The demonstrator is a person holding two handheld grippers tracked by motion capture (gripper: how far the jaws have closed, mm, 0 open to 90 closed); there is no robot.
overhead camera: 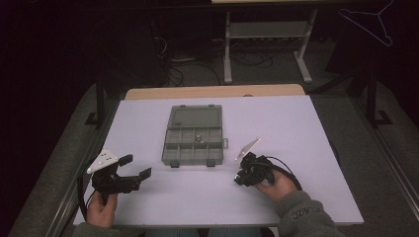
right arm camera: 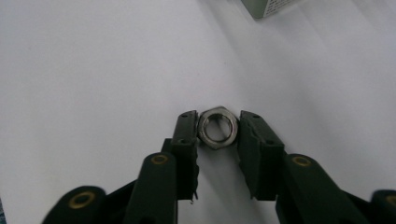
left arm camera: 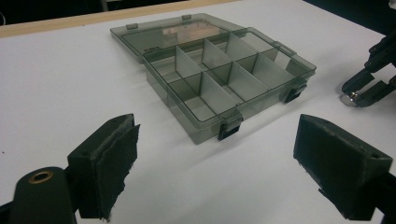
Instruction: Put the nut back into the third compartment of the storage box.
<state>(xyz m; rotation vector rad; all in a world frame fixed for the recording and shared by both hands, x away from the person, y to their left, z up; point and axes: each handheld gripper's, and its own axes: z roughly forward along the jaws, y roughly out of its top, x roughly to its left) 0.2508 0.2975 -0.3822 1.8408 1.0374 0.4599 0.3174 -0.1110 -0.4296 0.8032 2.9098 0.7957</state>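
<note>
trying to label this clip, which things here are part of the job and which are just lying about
Part of the job:
- hex nut, between the right gripper's jaws
- open compartment box, with one small metal part already in a compartment
- left gripper, open, waiting

Just lying about:
- wire hanger in the dark background
- cables on the floor

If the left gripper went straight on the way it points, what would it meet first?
Probably the near latched wall of the open smoky-grey plastic compartment box, straight ahead of the wide-open left gripper; depth is uncertain.
</note>
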